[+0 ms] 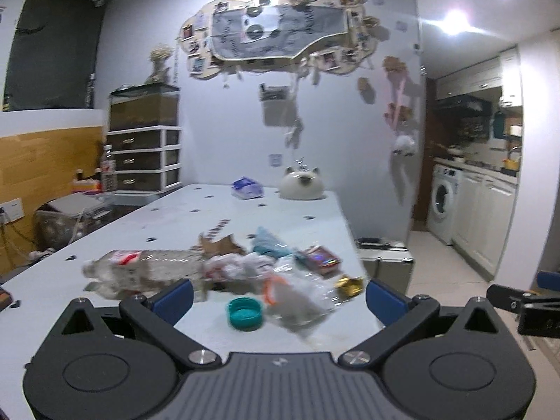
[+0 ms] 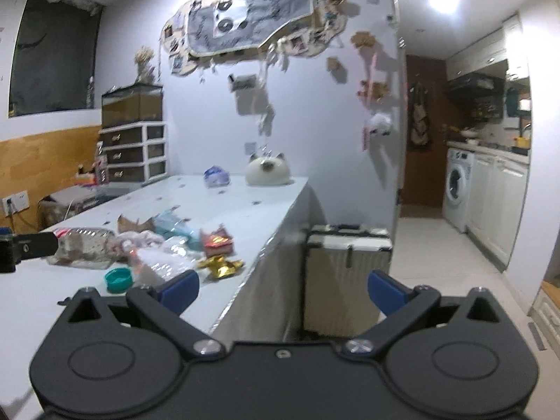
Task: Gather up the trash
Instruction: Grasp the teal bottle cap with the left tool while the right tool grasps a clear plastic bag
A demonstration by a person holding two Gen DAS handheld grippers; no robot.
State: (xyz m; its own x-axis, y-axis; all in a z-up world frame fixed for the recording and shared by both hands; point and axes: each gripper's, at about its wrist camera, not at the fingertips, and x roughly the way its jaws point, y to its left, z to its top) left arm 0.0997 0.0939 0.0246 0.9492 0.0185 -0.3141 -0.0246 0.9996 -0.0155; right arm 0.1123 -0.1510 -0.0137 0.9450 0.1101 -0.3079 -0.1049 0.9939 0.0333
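A heap of trash lies on the white table (image 1: 196,210): a crushed clear plastic bottle (image 1: 140,273), crumpled white paper (image 1: 238,266), a torn cardboard scrap (image 1: 220,246), a teal cloth (image 1: 269,246), a red packet (image 1: 320,260), a gold wrapper (image 1: 348,285), a clear bag (image 1: 297,297) and a teal cap (image 1: 245,313). My left gripper (image 1: 280,297) is open, just before the heap, with the cap between its blue pads. My right gripper (image 2: 283,290) is open and empty, off the table's right edge, with the heap (image 2: 168,245) to its left.
A cat-shaped white container (image 1: 302,183) and a blue-white pack (image 1: 246,187) stand at the table's far end. A silver case (image 2: 346,273) stands on the floor beside the table. Drawers (image 1: 145,154) stand at the left wall. A washing machine (image 2: 456,189) is in the kitchen.
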